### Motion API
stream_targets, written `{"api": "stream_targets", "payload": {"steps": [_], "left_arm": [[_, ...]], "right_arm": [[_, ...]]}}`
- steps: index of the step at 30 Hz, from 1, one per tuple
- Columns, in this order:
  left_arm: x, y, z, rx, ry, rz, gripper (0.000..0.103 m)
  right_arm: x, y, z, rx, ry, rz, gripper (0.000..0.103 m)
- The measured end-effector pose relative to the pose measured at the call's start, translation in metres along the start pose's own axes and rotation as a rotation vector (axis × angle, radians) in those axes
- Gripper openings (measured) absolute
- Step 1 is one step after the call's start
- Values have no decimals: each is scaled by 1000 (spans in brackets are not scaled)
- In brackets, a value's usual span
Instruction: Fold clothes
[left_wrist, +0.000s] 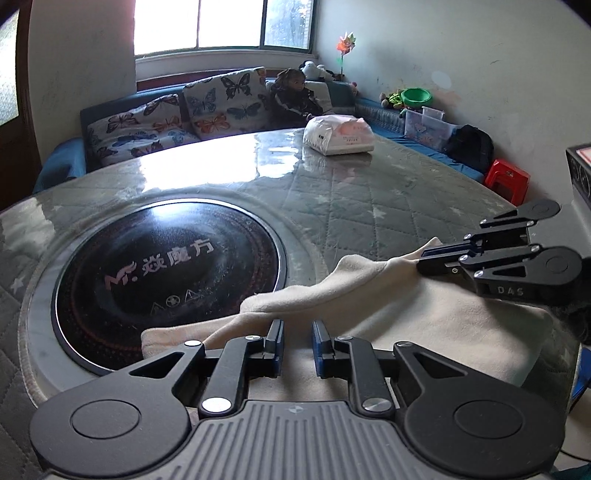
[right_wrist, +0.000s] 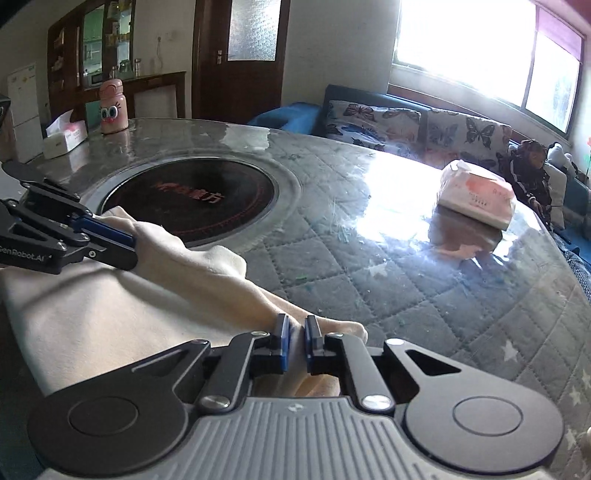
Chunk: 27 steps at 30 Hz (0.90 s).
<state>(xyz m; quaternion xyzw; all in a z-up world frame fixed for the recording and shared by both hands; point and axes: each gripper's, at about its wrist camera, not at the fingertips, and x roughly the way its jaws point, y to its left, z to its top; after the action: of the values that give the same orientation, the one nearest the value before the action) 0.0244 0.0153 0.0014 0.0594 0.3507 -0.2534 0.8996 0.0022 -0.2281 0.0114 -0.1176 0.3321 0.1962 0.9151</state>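
Your round table (left_wrist: 369, 192) carries a black induction cooktop (left_wrist: 166, 273) sunk into its middle, and everything here is placed relative to that cooktop.

Containers first. On the far side of the cooktop, toward the sofa (left_wrist: 155, 122), a soft pack of tissues (left_wrist: 338, 134) lies on the glass, sealed, its contents hidden by the wrapper. In the right wrist view an open tissue box (right_wrist: 64, 138) sits beyond the cooktop with a tissue sticking out of its slot, and just beside it stands a pink bottle (right_wrist: 112, 107) with its lid on; what it holds cannot be seen. Well beyond the table, on the bench along the wall, a green bowl (left_wrist: 416, 96) sits among toys, its inside not visible, near a clear plastic bin (left_wrist: 428, 123) whose contents are too small to make out.

The cream garment (left_wrist: 424, 325) lies on the near side of the cooktop, its far edge lifted into a ridge, one corner lapping onto the cooktop's rim.

Your left tool (left_wrist: 297, 341) points down at a slant toward the table, jaws nearly together, pinching the cloth's edge closest to the cooktop. Your right tool (right_wrist: 296, 341) slants down likewise, farther from the cooktop along that same edge, its jaws pressed together on a fold of cloth. In the left wrist view the right tool (left_wrist: 424, 260) reaches in from the side, cloth drawn up into its tip.
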Motion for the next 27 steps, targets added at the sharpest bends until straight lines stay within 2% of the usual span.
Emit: {"api": "stream_targets", "payload": {"steps": [3, 6, 9, 11, 16, 23, 27], "left_arm": [[0, 0, 0, -7, -2, 1, 19], [-3, -1, 1, -12, -11, 3, 19], [-5, -2, 3, -17, -24, 1, 19], [-6, -3, 5, -18, -28, -2, 19], [-8, -7, 8, -18, -40, -12, 19], [6, -3, 10, -29, -18, -12, 19], [11, -1, 9, -41, -10, -12, 19]], "right_arm": [[-1, -4, 1, 23, -3, 0, 14], [-8, -11, 6, 70, -15, 16, 15], [-18, -4, 15, 45, -58, 15, 15], [-21, 4, 23, 29, -78, 56, 15], [-4, 23, 34, 7, -60, 147, 15], [25, 31, 34, -6, -5, 135, 14], [11, 28, 34, -21, -10, 122, 15]]}}
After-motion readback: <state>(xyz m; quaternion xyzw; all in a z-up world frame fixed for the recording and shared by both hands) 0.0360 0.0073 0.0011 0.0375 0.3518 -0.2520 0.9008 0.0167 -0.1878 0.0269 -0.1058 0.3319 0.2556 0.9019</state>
